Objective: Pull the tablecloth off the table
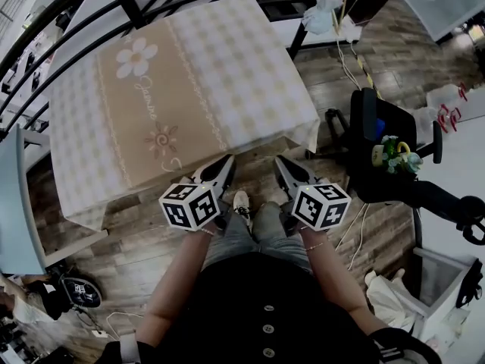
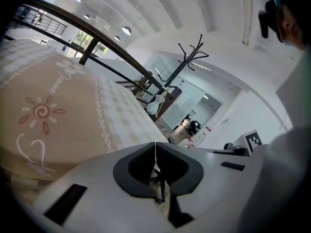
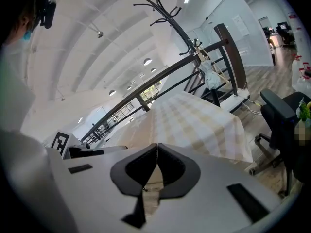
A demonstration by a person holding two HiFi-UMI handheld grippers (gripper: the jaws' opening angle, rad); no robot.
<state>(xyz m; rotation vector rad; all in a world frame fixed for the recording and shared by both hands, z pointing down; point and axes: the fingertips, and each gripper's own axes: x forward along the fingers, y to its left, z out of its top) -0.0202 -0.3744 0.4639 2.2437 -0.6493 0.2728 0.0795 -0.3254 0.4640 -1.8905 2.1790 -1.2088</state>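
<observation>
The checked tablecloth (image 1: 189, 89) lies spread over the whole table, its near hem (image 1: 254, 149) hanging toward me. I hold my left gripper (image 1: 225, 161) and right gripper (image 1: 280, 161) side by side at that hem. Both are clamped tight, each with what looks like a fold of cloth pinched in it. To strip it well, I judge both should draw back level and together, so the cloth slides evenly and neither pinch slips.

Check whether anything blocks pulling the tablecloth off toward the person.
Nothing visible does. Nothing lies on the tablecloth, and the left tongs and right tongs are shut on its near hem. The office chair stands off to the right, clear of the pull line.
</observation>
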